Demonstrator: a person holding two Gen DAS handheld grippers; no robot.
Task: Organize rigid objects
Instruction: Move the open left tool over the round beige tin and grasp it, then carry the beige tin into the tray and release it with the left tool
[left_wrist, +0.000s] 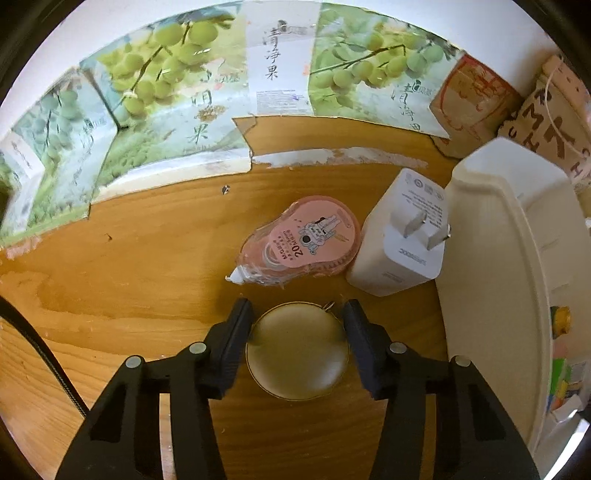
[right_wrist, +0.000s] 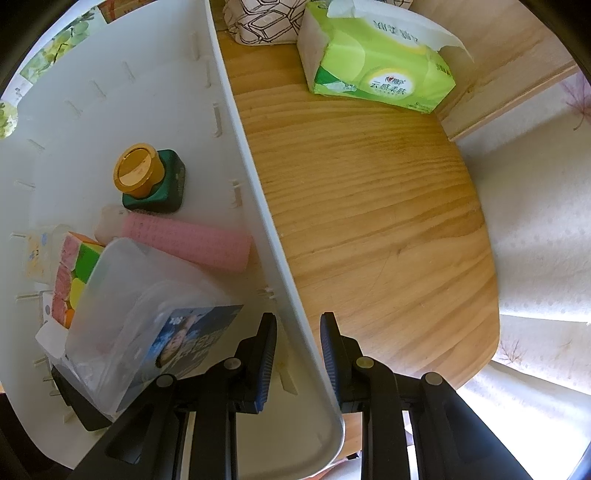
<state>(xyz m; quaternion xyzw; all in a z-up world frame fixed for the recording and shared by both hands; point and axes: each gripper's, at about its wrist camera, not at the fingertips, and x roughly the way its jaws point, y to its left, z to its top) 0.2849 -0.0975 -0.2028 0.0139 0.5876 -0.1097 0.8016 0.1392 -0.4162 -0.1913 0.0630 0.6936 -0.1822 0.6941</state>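
1. The left claw (left_wrist: 297, 314) is straddling a round gold-rimmed tin (left_wrist: 297, 354) lying on the wooden surface (left_wrist: 129, 277); its jaws are standing on either side of the tin, and whether the pads are pressing it or only just beside it cannot be told, so it may be clenched on it or not.
2. The right claw (right_wrist: 298, 325) is straddling the near wall of the white bin (right_wrist: 258, 206), one finger inside and one outside; a gap is showing on each side of the wall, so it is reading as released rather than clamped.
3. Already lying inside the bin: a green bottle with a gold cap (right_wrist: 147, 177), a pink roller (right_wrist: 188, 240), a colourful cube (right_wrist: 75, 273), a clear plastic box (right_wrist: 140, 295) and a blue printed packet (right_wrist: 184, 336). That part of the sorting is looking done.
4. Waiting outside the bin, on the surface: the tin, a pink correction tape (left_wrist: 299, 240) in its wrapper, and a white charger plug (left_wrist: 399, 236), which is sitting just beside the bin's outer wall.
5. By my judgement the task is running well past halfway, with three loose pieces left to go in.
6. A green tissue pack (right_wrist: 380, 62) is lying well apart on the far side; being soft, it probably is not part of the job.
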